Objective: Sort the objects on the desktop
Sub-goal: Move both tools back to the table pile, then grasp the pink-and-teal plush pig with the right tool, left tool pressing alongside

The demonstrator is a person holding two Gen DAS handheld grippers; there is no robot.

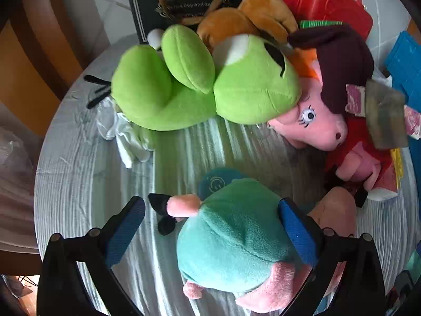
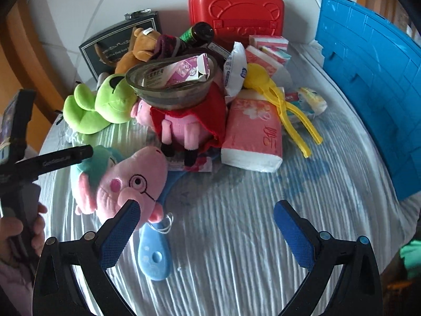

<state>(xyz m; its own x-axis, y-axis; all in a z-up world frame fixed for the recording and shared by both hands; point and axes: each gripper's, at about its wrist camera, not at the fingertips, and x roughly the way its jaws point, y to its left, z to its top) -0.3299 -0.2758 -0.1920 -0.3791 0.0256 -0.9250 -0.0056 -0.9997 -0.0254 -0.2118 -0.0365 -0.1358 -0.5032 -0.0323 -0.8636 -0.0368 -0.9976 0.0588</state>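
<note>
Teal-shirted pink pig plush [image 1: 236, 239] sat between our left gripper's [image 1: 213, 230] wide, empty jaws; right gripper [image 2: 205, 226] gaped empty; soft fabric might slip.

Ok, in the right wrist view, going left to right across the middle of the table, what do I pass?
Green frog plush → pink pig plush in red dress → pink tissue pack → yellow plastic tongs → blue crate.
</note>
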